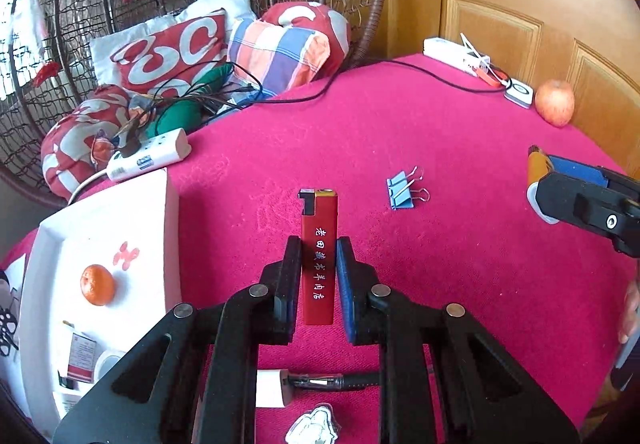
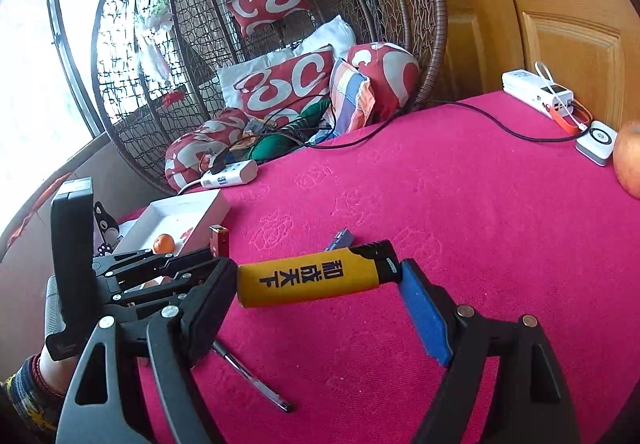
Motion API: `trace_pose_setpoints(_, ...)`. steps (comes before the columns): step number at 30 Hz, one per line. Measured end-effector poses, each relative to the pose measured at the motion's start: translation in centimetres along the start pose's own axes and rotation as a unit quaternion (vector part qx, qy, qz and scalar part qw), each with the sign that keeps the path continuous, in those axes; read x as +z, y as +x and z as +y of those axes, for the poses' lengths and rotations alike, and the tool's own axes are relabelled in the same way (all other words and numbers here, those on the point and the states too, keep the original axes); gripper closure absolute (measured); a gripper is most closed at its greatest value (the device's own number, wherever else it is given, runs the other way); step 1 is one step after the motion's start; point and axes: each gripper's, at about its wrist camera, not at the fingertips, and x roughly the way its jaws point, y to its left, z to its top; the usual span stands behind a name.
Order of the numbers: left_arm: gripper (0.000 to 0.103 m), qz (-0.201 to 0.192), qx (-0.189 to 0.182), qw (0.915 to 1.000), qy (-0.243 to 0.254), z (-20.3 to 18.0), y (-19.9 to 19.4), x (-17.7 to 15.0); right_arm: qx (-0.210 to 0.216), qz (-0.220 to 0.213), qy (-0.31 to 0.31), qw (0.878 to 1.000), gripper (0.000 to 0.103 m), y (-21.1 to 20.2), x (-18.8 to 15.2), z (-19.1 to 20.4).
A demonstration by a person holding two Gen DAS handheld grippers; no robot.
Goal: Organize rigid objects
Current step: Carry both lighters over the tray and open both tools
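I have the red lighter (image 1: 319, 256) clamped upright in my left claw (image 1: 319, 276), its 2 pads pressed against the lighter's sides, held above the pink surface (image 1: 460, 244). My right claw (image 2: 316, 284) grips the yellow lighter (image 2: 312, 280) lengthwise, base against the black pad and black cap against the blue pad, lying roughly level over the same surface. A blue binder clip (image 1: 404, 188) lies on the cloth just beyond the red lighter, to its right. A white tray (image 1: 48, 244) sits at the left edge with an orange (image 1: 97, 285) in it. A pen (image 2: 252, 380) lies below the right claw. An apple (image 1: 555, 102) rests at the far right.
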Motion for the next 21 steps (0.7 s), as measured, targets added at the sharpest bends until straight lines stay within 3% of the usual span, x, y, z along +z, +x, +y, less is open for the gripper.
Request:
trace_pose_setpoints(10,0.086,-0.043,0.015,0.9980,-0.042,3.6,-4.0,0.0,0.012,-0.003,-0.041,0.999,0.021,0.2,1.5,4.1)
trace_pose_setpoints(21,0.086,-0.062,0.027,0.9935,-0.091,8.3,-5.9,-1.7,0.030,0.009,-0.098,0.995,0.021,2.1,2.6,10.0)
